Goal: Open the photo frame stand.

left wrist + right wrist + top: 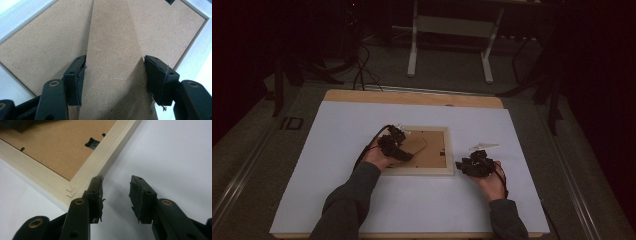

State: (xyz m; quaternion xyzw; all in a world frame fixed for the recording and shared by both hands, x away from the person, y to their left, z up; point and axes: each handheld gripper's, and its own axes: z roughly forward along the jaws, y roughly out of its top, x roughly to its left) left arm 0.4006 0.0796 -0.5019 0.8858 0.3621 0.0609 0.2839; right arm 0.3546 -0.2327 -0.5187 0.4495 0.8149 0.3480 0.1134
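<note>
Two hand-held grippers work at a picture frame point(419, 150) lying face-down mid-surface point(337, 150). The left hand-held gripper point(113, 75) straddles the frame's brown easel stand point(112, 62), jaws against its edges; the stand's long axis runs straight away, tapering toward the far side. The right hand-held gripper point(116, 195), jaws apart and empty, sits just beside the frame's corner.

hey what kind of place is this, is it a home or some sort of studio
Probably a studio or lab bench, not a home: a white sheet covers the table, cables trail over the dark floor, and a bare white stand sits behind. A picture frame lies face down.
</note>
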